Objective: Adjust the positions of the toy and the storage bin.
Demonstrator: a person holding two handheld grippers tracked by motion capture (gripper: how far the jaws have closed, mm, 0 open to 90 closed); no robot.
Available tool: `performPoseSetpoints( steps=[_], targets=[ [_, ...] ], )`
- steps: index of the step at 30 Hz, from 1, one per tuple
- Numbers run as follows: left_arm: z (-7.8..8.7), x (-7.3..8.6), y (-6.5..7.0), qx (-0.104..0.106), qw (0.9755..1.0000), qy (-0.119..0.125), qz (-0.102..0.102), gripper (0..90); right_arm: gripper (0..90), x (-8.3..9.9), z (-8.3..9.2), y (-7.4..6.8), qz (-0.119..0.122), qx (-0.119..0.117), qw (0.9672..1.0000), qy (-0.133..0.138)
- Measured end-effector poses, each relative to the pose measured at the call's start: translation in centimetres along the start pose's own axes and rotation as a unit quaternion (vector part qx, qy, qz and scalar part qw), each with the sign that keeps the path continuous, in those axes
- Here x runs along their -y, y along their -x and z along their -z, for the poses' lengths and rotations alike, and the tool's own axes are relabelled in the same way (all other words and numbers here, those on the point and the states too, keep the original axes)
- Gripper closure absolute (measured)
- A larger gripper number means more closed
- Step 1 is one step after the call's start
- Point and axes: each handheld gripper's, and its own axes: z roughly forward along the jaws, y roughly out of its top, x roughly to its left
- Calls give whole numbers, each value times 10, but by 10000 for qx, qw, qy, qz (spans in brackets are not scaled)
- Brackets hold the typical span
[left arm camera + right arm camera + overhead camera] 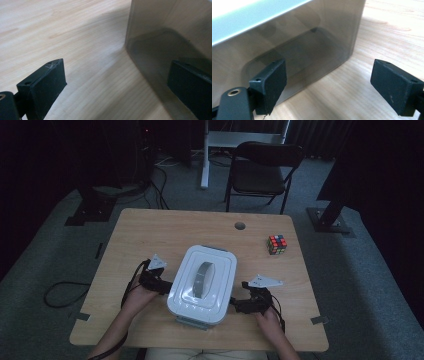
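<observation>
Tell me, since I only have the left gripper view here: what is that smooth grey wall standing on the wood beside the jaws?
Observer: It is the side of a white rectangular plastic box with a grey handle on its lid, seen whole in the high view.
Operator: Where is the other gripper?
Observer: The right gripper sits at the box's opposite side, jaws wide apart in its own view.
Operator: Anything else on the table?
Observer: A multicoloured puzzle cube stands apart near the far right corner of the light wooden table.
</observation>
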Motion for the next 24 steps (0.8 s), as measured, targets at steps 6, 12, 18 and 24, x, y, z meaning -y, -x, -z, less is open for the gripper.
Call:
performPoseSetpoints(
  steps=[6,12,18,24],
  targets=[
    [2,9,-6,-29,9999,-36,114,27,132,-5,10,18,-13,440,9987,261],
    [5,22,-13,16,9997,67,236,27,123,-18,33,51,-387,778,9938,689],
    [10,34,-16,-164,9995,-106,232,27,111,-30,42,80,-355,1234,9884,810],
    [19,45,-19,-413,9986,-191,255,27,112,-41,37,114,-517,1727,9811,697]
  ],
)
